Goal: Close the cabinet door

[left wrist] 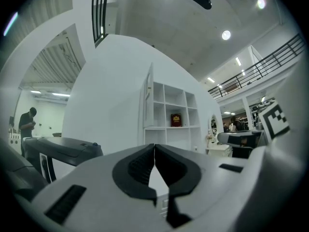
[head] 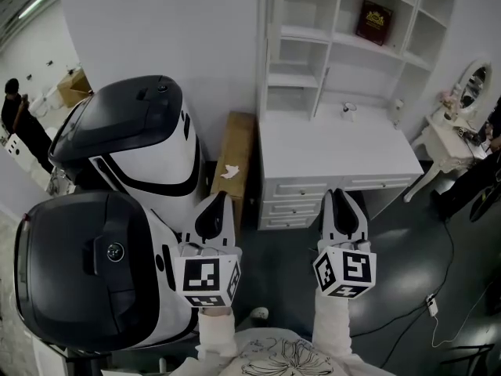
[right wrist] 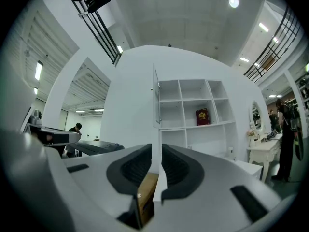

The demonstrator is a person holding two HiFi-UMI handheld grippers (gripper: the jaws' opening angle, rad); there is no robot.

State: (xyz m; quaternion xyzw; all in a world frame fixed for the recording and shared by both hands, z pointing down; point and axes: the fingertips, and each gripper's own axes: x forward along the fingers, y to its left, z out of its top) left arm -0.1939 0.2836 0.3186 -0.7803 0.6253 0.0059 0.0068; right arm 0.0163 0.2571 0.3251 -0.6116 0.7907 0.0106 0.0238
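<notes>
The white desk (head: 337, 151) carries a shelf hutch (head: 309, 53). The hutch's cabinet door (head: 265, 45) stands swung open at its left side; I see it edge-on as a thin white panel (right wrist: 157, 100) and again in the left gripper view (left wrist: 148, 98). A dark red book (head: 374, 20) stands in an upper shelf. Both grippers are held level, short of the desk front and apart from it. My left gripper (head: 222, 197) is shut with nothing in it, its tips meeting (left wrist: 154, 147). My right gripper (head: 342, 193) is also shut and empty (right wrist: 156, 151).
Two large white and black machines (head: 133, 139) fill the left side, close to my left gripper. A wooden bench (head: 235, 159) lies between them and the desk. A white vanity table with mirror (head: 458, 128) stands at the right. A cable (head: 450, 265) runs on the dark floor. A person (head: 19, 124) stands far left.
</notes>
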